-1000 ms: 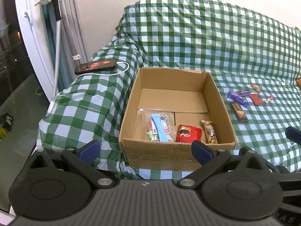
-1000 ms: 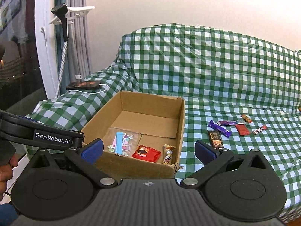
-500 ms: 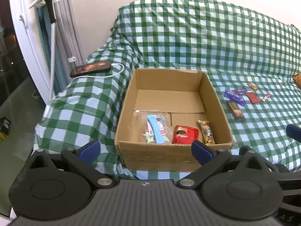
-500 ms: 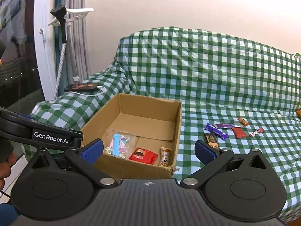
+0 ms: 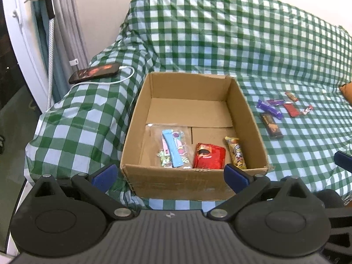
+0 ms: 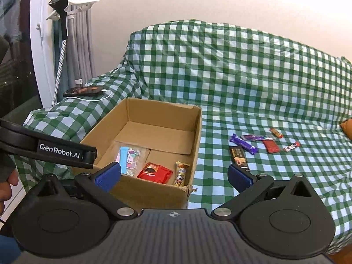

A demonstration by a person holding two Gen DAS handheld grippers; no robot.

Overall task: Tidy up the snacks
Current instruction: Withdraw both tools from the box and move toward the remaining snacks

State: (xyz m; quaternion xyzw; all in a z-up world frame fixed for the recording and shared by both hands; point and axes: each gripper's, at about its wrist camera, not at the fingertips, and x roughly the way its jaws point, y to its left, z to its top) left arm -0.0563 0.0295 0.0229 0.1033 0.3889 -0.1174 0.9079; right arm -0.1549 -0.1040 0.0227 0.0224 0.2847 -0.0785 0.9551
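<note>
An open cardboard box (image 5: 248, 110) (image 6: 198, 132) sits on a green checked sofa cover. In it lie a clear bag of candy (image 5: 173, 149) (image 6: 129, 156), a red packet (image 5: 209, 158) (image 6: 154, 172) and a yellow bar (image 5: 236, 153) (image 6: 181, 173). Several loose snacks lie to the box's right: a dark chocolate bar (image 5: 271, 125) (image 6: 238, 157), a purple bar (image 5: 269, 109) (image 6: 243, 143) and a red packet (image 5: 291, 110) (image 6: 271, 146). My left gripper (image 5: 169, 175) is open and empty before the box. My right gripper (image 6: 173, 176) is open and empty, near the box's front right corner.
A phone (image 5: 94, 73) (image 6: 83, 90) on a white charging cable lies on the sofa arm at the left. A white door frame and a garment steamer (image 6: 62, 11) stand beyond it. The left gripper's body (image 6: 48, 149) shows at the left of the right wrist view.
Both grippers have drawn back slightly and shifted; the box and snacks sit a little farther and lower in view. Nothing was picked up or released.
</note>
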